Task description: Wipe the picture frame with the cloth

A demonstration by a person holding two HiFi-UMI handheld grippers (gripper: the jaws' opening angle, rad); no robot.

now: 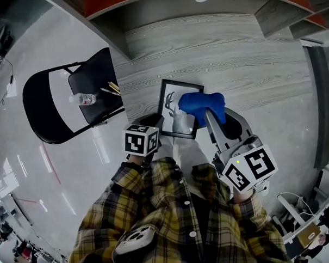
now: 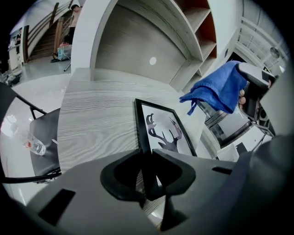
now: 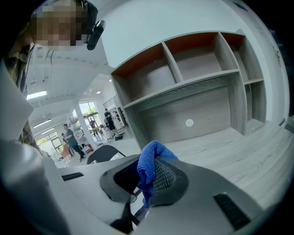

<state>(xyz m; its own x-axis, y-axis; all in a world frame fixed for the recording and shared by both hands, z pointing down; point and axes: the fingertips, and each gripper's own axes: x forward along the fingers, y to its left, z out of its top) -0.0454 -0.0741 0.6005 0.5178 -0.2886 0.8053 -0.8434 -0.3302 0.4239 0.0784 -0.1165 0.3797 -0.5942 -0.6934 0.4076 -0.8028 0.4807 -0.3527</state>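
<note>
Grey wood-grain table straight ahead, near edge against the checked shirt. Nearest, at 7 o'clock of the picture frame, left tool: pressed together on the frame's near left edge, a thin black rim running up between the jaws in the left gripper view. Frame flat on the table, deer print facing up, long axis from 6 to 12 o'clock, away from the body. At 4 o'clock of the frame, right tool, pinching a blue cloth draped over its tip. Cloth over the frame's far right corner in the head view, yet lifted clear of the print in the left gripper view, off at 2 o'clock. Judged: wiping not yet in contact. Calls for a drop down and toward 9 o'clock, then strokes along the long axis, left tool keeping the frame from sliding. Farther off at 9 o'clock, black folding chair with a plastic bottle on its seat. Farthest, at 12 o'clock, open shelves at the table's back.
</note>
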